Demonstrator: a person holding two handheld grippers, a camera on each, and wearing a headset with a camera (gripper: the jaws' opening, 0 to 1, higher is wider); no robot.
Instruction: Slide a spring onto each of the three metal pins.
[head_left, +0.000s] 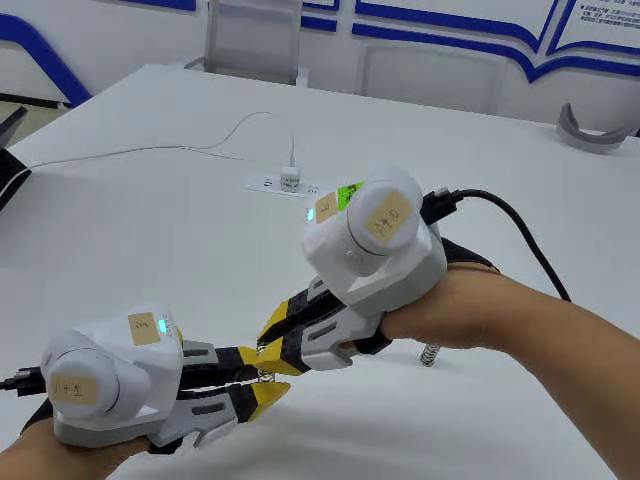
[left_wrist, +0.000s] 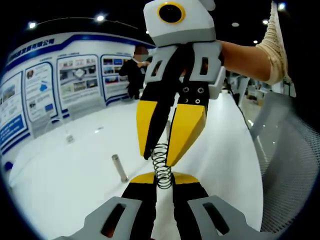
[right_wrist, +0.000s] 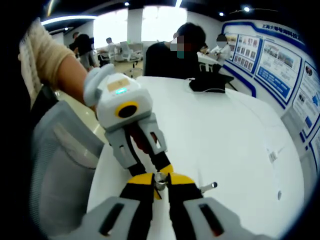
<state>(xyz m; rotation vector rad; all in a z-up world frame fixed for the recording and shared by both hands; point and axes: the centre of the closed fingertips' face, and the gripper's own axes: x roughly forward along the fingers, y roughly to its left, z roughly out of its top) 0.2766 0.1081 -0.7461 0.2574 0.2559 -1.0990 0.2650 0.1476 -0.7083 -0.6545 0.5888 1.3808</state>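
My left gripper (head_left: 268, 388) and right gripper (head_left: 266, 352) meet tip to tip low over the white table (head_left: 150, 230). A small coil spring (left_wrist: 161, 164) spans the two. In the left gripper view its lower end sits between my left gripper (left_wrist: 163, 180) tips, which are shut on it. Its upper end is pinched by the yellow right gripper (left_wrist: 161, 150) jaws coming down from above. I cannot tell whether a pin runs inside the coil. A metal pin (left_wrist: 119, 168) stands on the table nearby. Another spring (head_left: 429, 354) lies beside the right hand. My right gripper (right_wrist: 159, 183) is shut on a small metal piece.
A white power strip (head_left: 285, 184) with a cable lies mid-table, farther back. A grey curved object (head_left: 592, 132) rests at the far right edge, and a chair (head_left: 255, 40) stands behind the table. People sit at a distant table (right_wrist: 200, 75).
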